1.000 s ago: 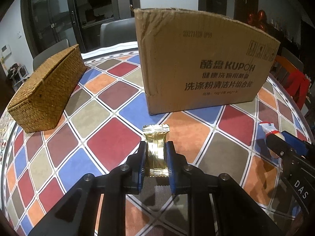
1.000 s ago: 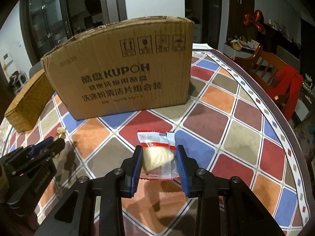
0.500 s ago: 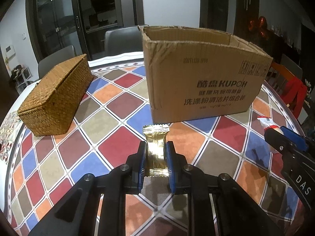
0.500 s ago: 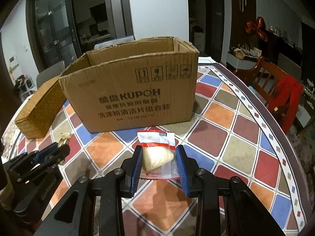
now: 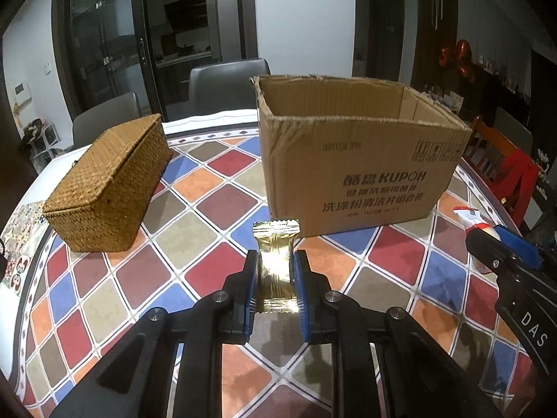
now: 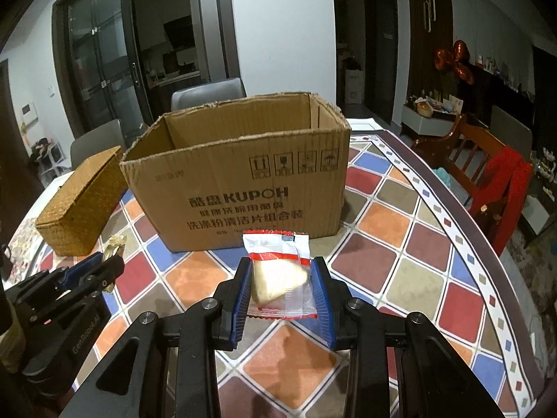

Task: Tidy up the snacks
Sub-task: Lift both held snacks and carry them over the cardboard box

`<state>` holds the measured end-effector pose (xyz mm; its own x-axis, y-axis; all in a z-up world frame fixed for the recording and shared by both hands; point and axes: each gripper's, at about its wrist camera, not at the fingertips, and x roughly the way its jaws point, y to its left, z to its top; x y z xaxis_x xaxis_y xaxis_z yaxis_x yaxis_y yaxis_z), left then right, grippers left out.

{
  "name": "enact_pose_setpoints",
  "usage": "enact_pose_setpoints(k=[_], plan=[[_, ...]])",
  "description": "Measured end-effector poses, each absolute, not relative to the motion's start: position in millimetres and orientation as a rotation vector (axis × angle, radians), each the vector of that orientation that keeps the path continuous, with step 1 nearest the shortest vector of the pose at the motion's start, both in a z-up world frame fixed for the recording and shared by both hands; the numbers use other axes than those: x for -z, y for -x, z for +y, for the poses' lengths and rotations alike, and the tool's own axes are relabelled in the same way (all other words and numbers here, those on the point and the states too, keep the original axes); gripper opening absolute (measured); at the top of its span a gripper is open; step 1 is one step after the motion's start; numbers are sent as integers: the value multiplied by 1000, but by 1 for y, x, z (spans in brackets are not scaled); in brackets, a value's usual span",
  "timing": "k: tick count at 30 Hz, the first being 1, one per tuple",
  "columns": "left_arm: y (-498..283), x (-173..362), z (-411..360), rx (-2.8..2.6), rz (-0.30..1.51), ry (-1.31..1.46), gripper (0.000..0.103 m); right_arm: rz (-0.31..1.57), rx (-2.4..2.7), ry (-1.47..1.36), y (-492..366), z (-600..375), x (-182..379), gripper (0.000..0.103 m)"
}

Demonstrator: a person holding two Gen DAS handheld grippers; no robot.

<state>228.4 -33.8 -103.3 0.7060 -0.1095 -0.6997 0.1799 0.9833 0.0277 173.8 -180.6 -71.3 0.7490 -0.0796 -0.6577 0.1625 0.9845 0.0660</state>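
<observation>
Left gripper [image 5: 275,275] fingers clench a crinkled gold foil snack packet [image 5: 276,261]; right gripper [image 6: 281,284] fingers clench a clear red-trimmed pastry packet [image 6: 278,268], both above the tiled bench [image 5: 205,268] before the open corrugated cardboard box [image 5: 358,160]

You are working in dim indoor light from overhead. Glare flashes off the gold wrapper [image 5: 276,261] and the clear snack packet [image 6: 278,271]. Both fisheye views bend straight lines and go black at the corners. The far room is dark and soft; the tablecloth [image 5: 209,264] nearby is sharp.
</observation>
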Motion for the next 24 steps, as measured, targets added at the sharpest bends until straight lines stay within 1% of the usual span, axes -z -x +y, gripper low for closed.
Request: enact_pose_setpoints(k=[24], plan=[[-228, 44, -32, 157, 665, -61, 21, 575, 121, -90, -174, -183, 9, 35]])
